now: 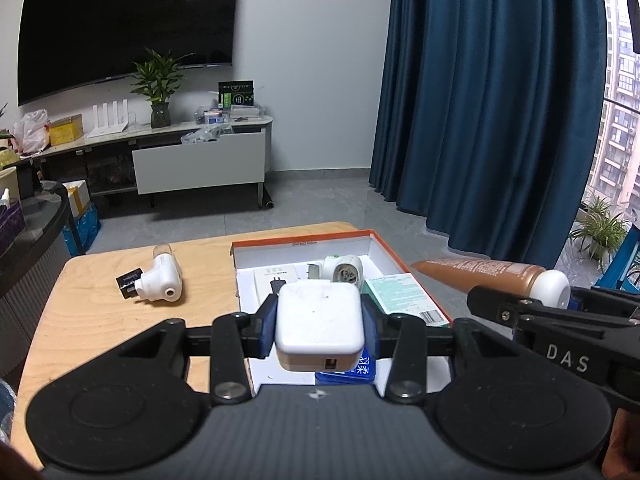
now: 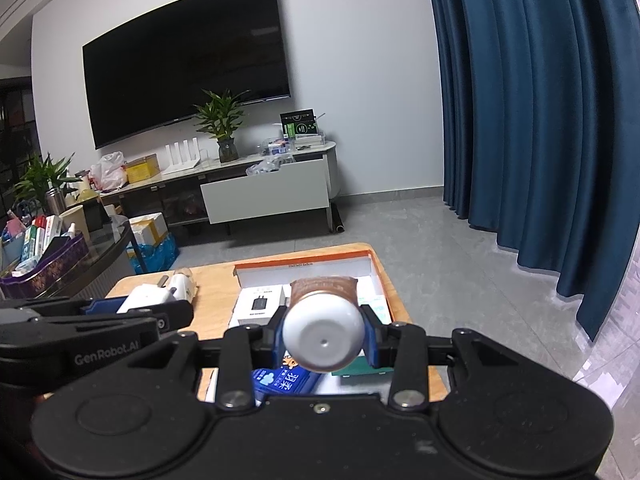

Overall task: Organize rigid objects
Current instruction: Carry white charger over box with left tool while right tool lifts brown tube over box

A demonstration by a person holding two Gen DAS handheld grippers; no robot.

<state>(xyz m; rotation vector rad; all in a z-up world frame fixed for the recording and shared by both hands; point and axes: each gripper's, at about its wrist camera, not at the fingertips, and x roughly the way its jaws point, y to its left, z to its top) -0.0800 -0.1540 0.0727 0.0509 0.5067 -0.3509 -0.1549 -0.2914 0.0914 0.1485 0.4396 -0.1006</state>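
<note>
- While the left gripper (image 1: 320,322) pinches a white square charger (image 1: 319,320) between its blue pads, the charger hangs above the near part of an orange-rimmed box (image 1: 304,242), its port side facing the camera.
- The right gripper (image 2: 324,338) is clamped on the white cap of a brown tube (image 2: 323,300); the tube points away from the camera, over the same box.
- From the left wrist view, the tube lies nearly level at the right, past the box's right rim.
- Inside the box lie a white carton printed with a black plug (image 1: 276,276), a round white adapter (image 1: 343,270), a pale green carton (image 1: 404,298) and, nearest, a blue packet (image 1: 348,372) partly hidden under the charger.
- The box sits on the right part of a light wooden table (image 1: 100,320).
- On the bare wood left of the box rests a white device with a clear cap (image 1: 162,280), touching a small black item (image 1: 130,282).
- Beyond the table stand a low TV cabinet (image 1: 200,156), a potted plant (image 1: 158,80), a wall television (image 1: 124,24) and blue curtains (image 1: 492,92).
</note>
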